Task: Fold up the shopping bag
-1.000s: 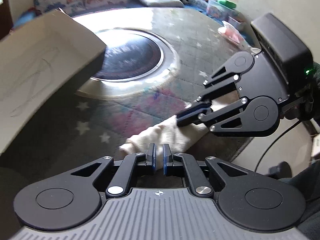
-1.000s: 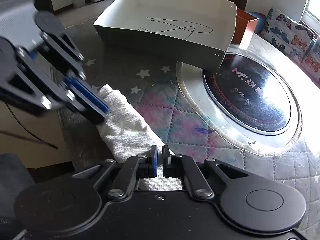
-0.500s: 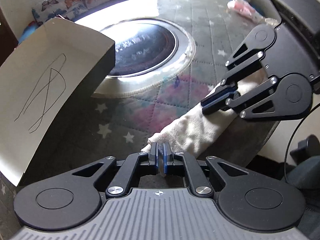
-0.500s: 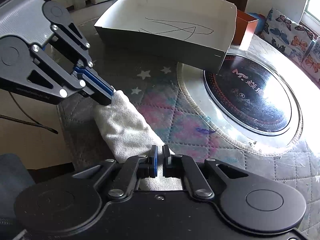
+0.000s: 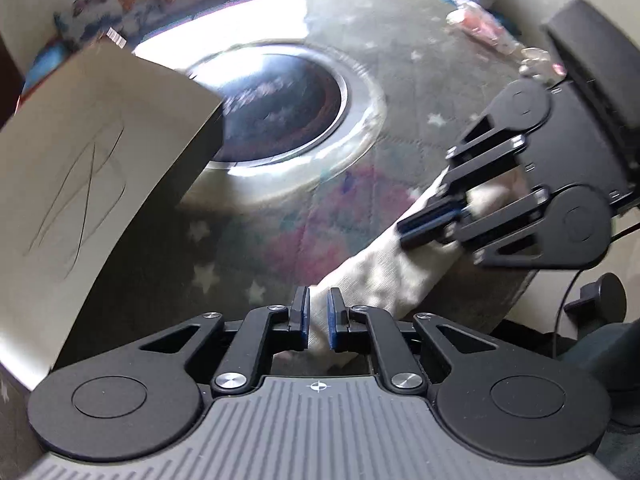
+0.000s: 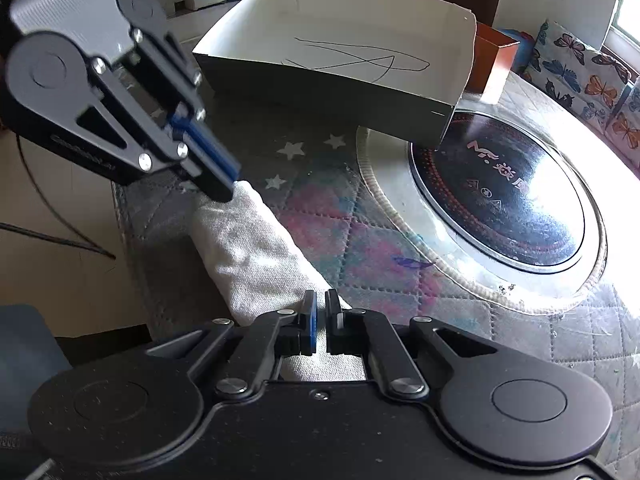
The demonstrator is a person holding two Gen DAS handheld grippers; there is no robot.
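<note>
Shopping bag (image 6: 256,256), a pale woven cloth one, lies already gathered into a long narrow bundle along the near edge of the bench (image 6: 360,248), on the quilted star-patterned cover and just short of the round dark hob (image 6: 500,204) set into the middle. One end of the bundle sits in the left gripper (image 5: 318,316), whose jaws are opening, with cloth showing between the two pads; the left wrist view is smeared by motion, so whether the pads are pressing on the fabric at this instant is hard to say, though they look to have a slight gap either side of it. The right gripper (image 6: 321,320) is at the other end, jaws drawn nearly together over the cloth beneath them, and it appears to be pinching a thin layer of the bag. Judged from how things lie, the lengthwise folds are done and the bag is compact; what seems left is at most one last fold end over end, or simply letting go and leaving it flat. A large shallow cardboard tray (image 6: 340,52) with pen scribbles stands beyond the bag, well apart from it.
</note>
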